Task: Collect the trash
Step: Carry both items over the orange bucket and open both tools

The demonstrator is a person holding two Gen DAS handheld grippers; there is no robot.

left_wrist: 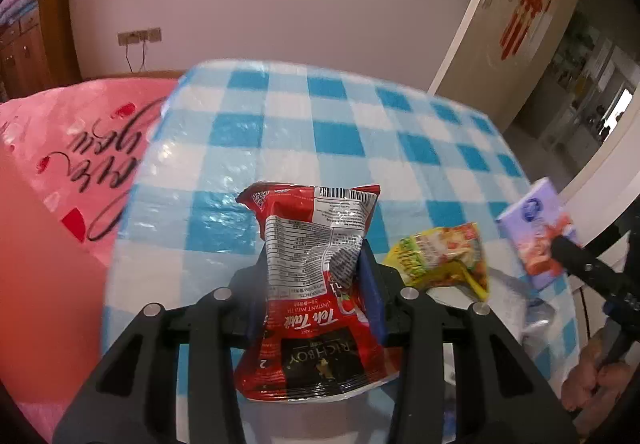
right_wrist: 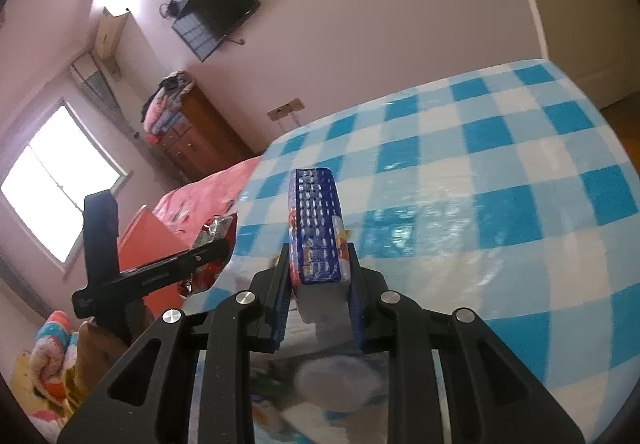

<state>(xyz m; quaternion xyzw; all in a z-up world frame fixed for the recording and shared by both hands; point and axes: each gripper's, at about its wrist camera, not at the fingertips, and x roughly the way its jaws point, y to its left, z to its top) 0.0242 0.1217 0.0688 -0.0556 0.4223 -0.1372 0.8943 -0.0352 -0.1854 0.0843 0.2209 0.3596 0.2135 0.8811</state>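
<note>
My left gripper (left_wrist: 316,258) is shut on a crumpled red instant milk tea packet (left_wrist: 312,220) and holds it above the blue-and-white checked tablecloth (left_wrist: 320,132). A yellow snack wrapper (left_wrist: 444,256) lies on the cloth to its right. In the right wrist view, my right gripper (right_wrist: 319,250) is shut on a blue tissue pack (right_wrist: 316,212) standing on edge between the pads. The same pack (left_wrist: 528,220) shows at the right of the left wrist view. The left gripper (right_wrist: 208,250) with the red packet (right_wrist: 218,228) appears at the left of the right wrist view.
A pink plastic bag (left_wrist: 80,148) with script lettering hangs off the table's left side, beside an orange-red surface (right_wrist: 148,240). Crumpled pale litter (left_wrist: 532,308) lies near the right edge. A hand (left_wrist: 592,376) grips the right tool. A door (left_wrist: 520,4) stands behind.
</note>
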